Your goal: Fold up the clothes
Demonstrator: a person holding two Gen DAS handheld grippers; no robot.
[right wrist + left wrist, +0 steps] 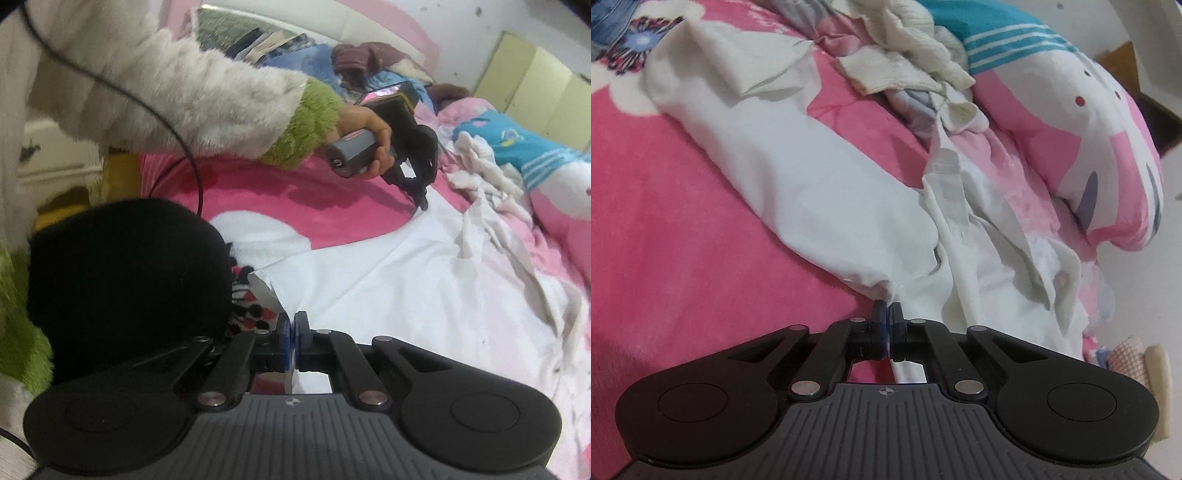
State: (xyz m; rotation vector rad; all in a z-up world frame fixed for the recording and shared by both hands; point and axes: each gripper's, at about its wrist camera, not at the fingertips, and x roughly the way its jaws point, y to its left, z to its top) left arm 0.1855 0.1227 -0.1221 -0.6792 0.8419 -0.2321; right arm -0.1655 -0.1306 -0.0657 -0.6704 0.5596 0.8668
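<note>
Pinching the near edge of the white garment (388, 280) with both tools seems to be the step in hand. The right gripper (291, 325) has its jaws together on the hem corner closest to the camera; a strip of white cloth shows between the pads below. The left gripper (887, 314) is likewise closed, clamped on a bunched corner of the same cloth where a sleeve (798, 184) runs off along the blanket. From the right wrist view that tool sits farther up the bed, tips down on the cloth edge, held by a hand (369, 136) in a fluffy cream sleeve with a green cuff (306, 125).

Judgement: lift both corners together and evenly, keeping the edge taut between them, so the body carries over flat rather than dragging. The sleeve lies loose and long; it will likely trail and want tucking first. The cloth looks thin and limp, so slow travel helps.

Surface: a pink fleece blanket (665, 221) with white flower shapes, soft and uneven. A black rounded object (125, 280) sits near left. Beyond the garment, a heap of cream clothes (916, 62), then a pink, white and teal pillow (1089, 122). Far back: a headboard (332, 22), more heaped laundry, pale wall, yellow-green cupboard doors (535, 85).
</note>
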